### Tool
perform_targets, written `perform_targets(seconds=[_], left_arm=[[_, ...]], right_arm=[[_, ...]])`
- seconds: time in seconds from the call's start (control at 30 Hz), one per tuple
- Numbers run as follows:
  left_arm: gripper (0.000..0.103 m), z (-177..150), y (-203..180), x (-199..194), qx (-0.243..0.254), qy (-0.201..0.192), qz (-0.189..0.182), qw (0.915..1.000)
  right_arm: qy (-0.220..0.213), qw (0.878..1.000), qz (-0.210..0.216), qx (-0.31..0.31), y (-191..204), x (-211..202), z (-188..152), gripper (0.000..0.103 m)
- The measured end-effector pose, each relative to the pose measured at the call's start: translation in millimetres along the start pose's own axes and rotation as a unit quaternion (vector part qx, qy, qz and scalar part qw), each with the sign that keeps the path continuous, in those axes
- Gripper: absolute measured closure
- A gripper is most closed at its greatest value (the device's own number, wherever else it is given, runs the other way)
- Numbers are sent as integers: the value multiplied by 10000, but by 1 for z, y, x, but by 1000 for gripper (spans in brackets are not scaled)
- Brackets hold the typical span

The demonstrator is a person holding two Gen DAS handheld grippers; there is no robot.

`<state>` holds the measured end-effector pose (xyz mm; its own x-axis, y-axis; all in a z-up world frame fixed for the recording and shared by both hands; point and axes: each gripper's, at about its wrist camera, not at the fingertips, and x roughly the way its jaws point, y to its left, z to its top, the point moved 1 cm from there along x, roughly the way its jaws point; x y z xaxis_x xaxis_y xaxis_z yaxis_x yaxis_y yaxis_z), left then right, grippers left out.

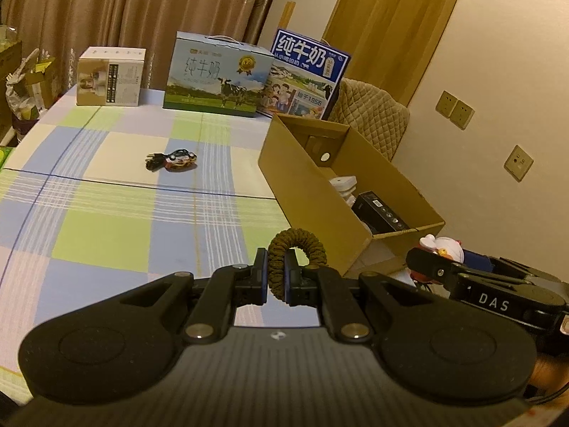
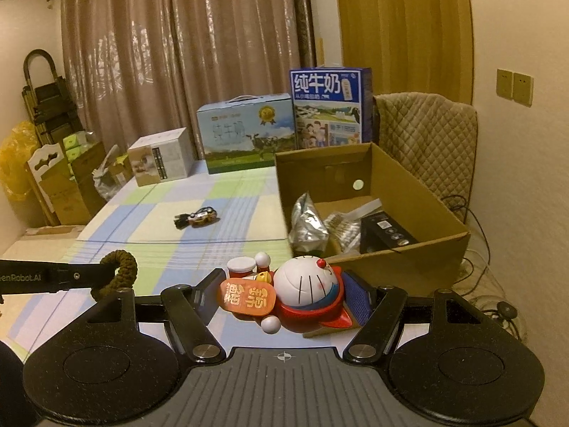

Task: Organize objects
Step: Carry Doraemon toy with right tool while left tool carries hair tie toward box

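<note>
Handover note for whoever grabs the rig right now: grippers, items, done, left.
Left gripper: shut on a brown braided loop, off the table.
Right gripper: shut on a cat figurine, near the cardboard box.
Done: a foil bag, a black device and some white items are in the box.
Left: drop both held items in, then fetch the toy car and the dark bundle beside it from the checked cloth.
</note>
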<state>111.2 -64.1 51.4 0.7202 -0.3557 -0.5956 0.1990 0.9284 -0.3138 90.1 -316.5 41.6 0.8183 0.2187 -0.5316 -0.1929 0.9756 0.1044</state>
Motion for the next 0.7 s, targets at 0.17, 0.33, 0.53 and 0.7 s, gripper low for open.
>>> perform_targets(seconds=[0.17,0.33,0.53,0.7], left_arm=[[97,0,-8,7,48,59,-83,9999],[97,5,-20,14,106,82,-232,9996],[97,20,-42,28,222,70,-438,9988],[97,34,-64,47,337,120,-606,9975]], right_arm=[[-14,9999,-114,-41,-15,-2,4,36],[-63,9995,-273,-174,-30,-3,16,36],[-126,9986,-425,-286,-53,3,36,36],[-137,9980,-466,-396,-69,10,52,36]])
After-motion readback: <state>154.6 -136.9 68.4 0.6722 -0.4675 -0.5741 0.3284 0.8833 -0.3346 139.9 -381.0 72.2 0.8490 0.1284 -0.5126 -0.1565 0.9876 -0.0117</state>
